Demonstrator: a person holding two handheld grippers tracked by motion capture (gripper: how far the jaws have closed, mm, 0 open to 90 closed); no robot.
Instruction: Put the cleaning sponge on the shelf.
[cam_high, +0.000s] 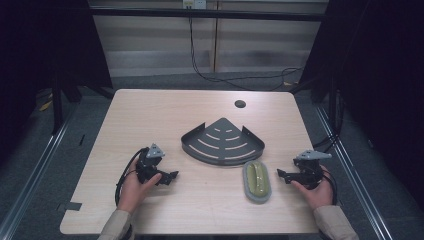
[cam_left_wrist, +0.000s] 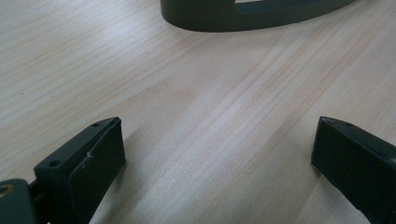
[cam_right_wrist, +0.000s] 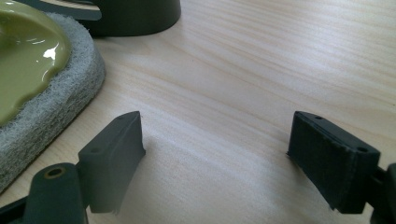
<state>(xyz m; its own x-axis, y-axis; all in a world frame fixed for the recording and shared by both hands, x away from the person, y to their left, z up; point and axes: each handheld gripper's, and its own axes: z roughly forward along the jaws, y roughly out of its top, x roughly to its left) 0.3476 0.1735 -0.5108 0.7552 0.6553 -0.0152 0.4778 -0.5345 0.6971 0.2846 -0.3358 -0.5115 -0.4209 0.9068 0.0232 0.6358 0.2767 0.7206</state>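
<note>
Grippers: left gripper (cam_high: 172, 175), right gripper (cam_high: 280, 175), jaws apart | rack (cam_high: 222, 141): 1 | scrubber (cam_high: 257, 181): 1

Wood table (cam_high: 150, 115): corner rack (cam_high: 222, 141), scrub pad (cam_high: 257, 182).

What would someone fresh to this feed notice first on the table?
Most likely the dark fan-shaped metal rack lying flat at the table's middle, with the olive-topped scrubbing pad just in front of its right corner. Next, the two open tongs resting low on the wooden table: the left tongs and the right tongs, both aimed inward and holding nothing.
</note>
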